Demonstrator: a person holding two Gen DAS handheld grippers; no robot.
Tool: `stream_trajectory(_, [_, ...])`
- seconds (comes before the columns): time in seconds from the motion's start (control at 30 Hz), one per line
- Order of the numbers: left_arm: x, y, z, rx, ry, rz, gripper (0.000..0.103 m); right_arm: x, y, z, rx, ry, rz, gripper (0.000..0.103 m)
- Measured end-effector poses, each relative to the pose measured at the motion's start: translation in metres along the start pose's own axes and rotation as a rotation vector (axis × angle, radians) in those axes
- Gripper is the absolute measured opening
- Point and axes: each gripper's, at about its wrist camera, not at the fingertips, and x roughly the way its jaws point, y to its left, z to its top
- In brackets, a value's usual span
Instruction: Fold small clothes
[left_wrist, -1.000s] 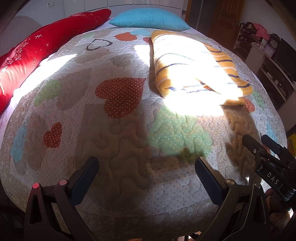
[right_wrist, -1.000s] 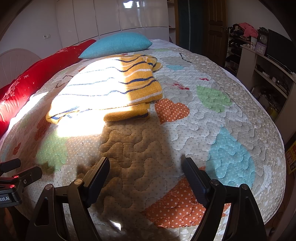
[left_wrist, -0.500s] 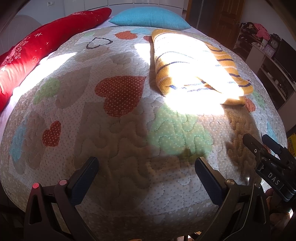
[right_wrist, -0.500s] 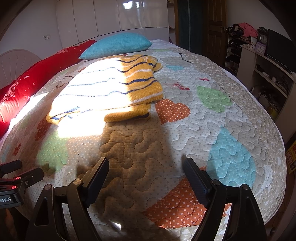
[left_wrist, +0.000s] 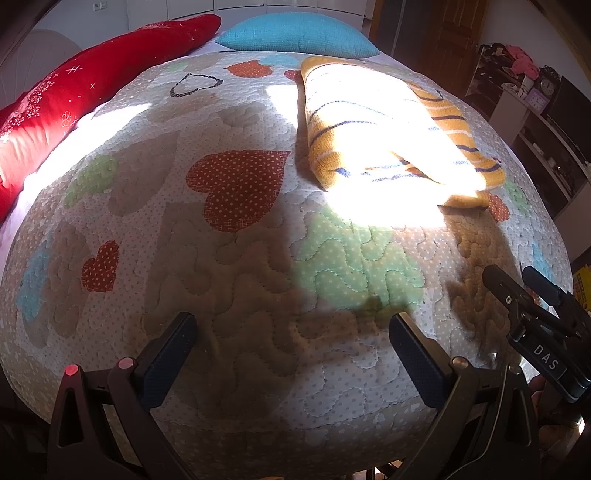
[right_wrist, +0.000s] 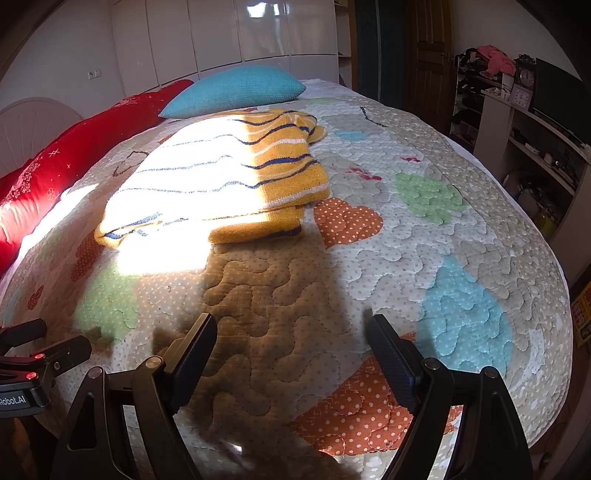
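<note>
Comparing against the views from a second ago, I find almost nothing altered: both grippers hang at the near edge of the bed, the scene drifting only slightly in each wrist view, and the garment lies as it lay. I read that as a pause, with either the fold finished or the next reach not yet begun; I cannot tell which. Nearest, the left gripper (left_wrist: 291, 354) has its jaws spread wide with nothing between them, only shadowed quilt (left_wrist: 236, 280) below. The right gripper (right_wrist: 291, 350) is likewise wide apart and empty, and sits just beside the left one, each visible at the margin of the other's view. Farther up the bed, well apart from both claws, the yellow striped sweater (right_wrist: 221, 181) lies on the quilt in a rough rectangle with layers doubled over at its near end, half of it washed out by a patch of sunlight. The heart-patterned quilt looks soft and lumpy, so I expect edges to drag on it. Beyond the sweater are a blue pillow (right_wrist: 236, 90) and a long red pillow (left_wrist: 77, 99), then white wardrobe doors (right_wrist: 236, 33). Cluttered shelves (right_wrist: 524, 122) stand at the right.
</note>
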Motion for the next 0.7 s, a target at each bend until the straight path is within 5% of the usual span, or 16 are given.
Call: stream_trajectory(0.7, [-0.003,0.011,0.030,-0.020,-0.060,-0.109,0.103,0.003,0.034,0.030,-0.091,-0.035,0.038,0.088])
